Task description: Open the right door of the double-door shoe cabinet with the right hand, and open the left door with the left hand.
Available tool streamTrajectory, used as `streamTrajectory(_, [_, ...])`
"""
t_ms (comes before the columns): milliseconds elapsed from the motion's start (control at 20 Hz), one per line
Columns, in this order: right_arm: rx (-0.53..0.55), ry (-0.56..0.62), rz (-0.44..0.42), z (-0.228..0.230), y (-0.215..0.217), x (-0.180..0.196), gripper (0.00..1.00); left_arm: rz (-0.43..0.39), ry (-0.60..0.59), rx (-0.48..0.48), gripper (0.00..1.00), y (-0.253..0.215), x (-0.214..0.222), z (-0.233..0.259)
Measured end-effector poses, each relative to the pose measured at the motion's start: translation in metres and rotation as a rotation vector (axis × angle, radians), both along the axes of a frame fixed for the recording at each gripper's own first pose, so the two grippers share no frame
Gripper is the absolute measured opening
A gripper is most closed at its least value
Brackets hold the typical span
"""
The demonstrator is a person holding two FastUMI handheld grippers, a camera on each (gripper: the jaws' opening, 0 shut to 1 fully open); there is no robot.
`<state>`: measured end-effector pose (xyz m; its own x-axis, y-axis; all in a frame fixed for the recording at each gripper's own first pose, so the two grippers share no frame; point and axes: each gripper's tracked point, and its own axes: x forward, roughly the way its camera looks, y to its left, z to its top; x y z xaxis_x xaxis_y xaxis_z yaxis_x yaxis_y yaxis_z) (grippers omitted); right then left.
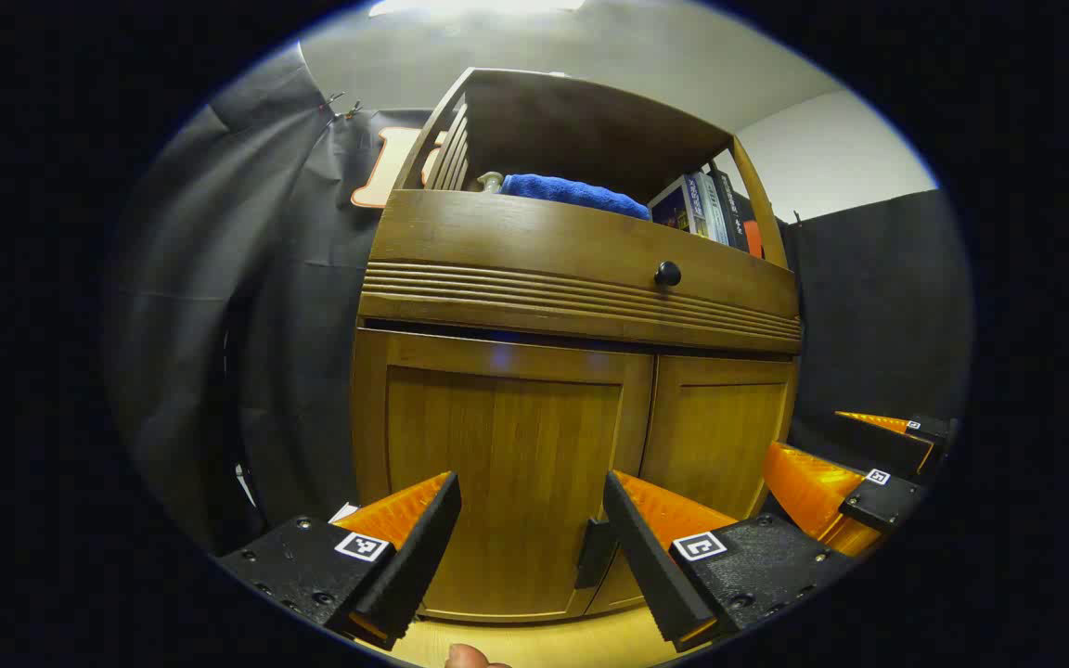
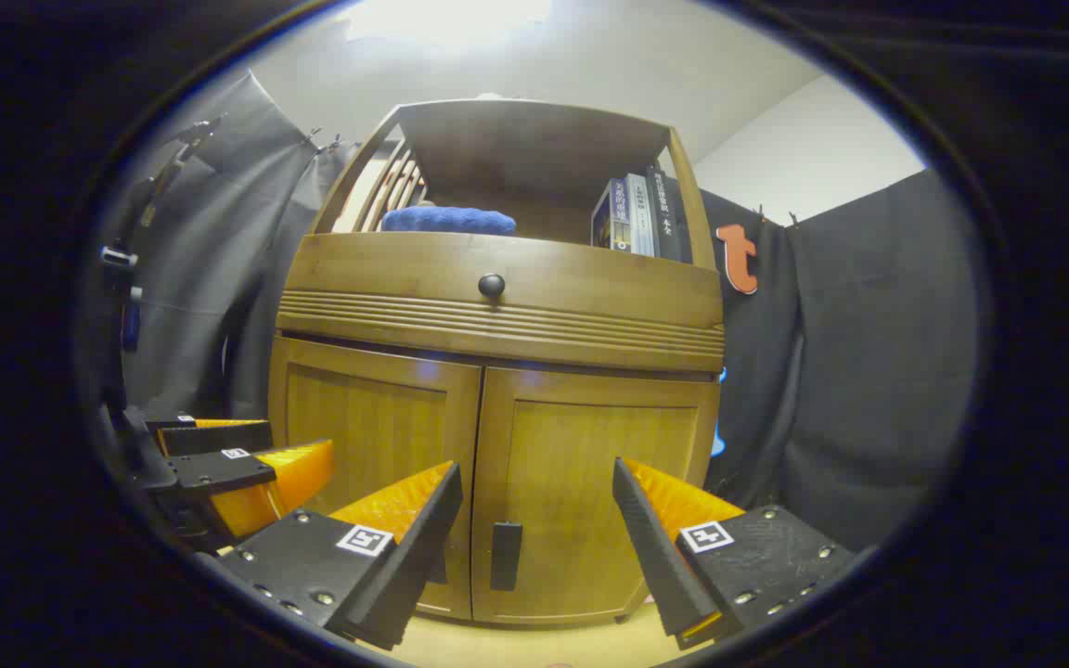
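Observation:
The wooden shoe cabinet stands in front of me with both doors shut. In the left gripper view my left gripper [image 1: 530, 478] is open and faces the left door [image 1: 497, 445], a short way off it. That door's dark handle [image 1: 595, 553] peeks out beside the inner finger. The right door [image 1: 715, 436] is beyond, and my right gripper [image 1: 808, 431] hangs at the right edge. In the right gripper view my right gripper [image 2: 538, 464] is open in front of the right door [image 2: 590, 464], whose dark handle [image 2: 504, 555] lies between the fingers. My left gripper [image 2: 301, 434] hovers before the left door [image 2: 367, 427].
Above the doors is a drawer with a black knob [image 2: 491, 285]. The open shelf holds a blue towel [image 2: 448, 220] and several books [image 2: 632, 215]. Black cloth hangs on both sides. A light wooden floor [image 2: 516, 640] runs under the cabinet.

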<state>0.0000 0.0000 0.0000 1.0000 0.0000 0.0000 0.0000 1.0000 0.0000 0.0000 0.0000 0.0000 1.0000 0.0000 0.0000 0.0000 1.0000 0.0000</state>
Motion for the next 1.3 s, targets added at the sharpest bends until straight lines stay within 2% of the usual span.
streamTrajectory(100, [-0.005, 0.011, 0.008, -0.002, 0.001, 0.001, 0.96, 0.008, 0.002, -0.002, 0.92, 0.004, 0.001, -0.002])
streamTrajectory(200, [-0.008, 0.021, 0.015, -0.005, 0.003, 0.002, 0.97, 0.016, 0.003, 0.000, 0.95, 0.008, 0.002, -0.003])
streamTrajectory(950, [-0.017, 0.072, 0.051, -0.025, 0.010, 0.015, 0.97, 0.064, -0.003, 0.004, 0.95, 0.028, 0.001, -0.006])
streamTrajectory(1300, [-0.012, 0.210, 0.033, -0.089, 0.011, 0.060, 0.94, 0.080, 0.015, 0.028, 0.95, 0.043, -0.009, -0.011])
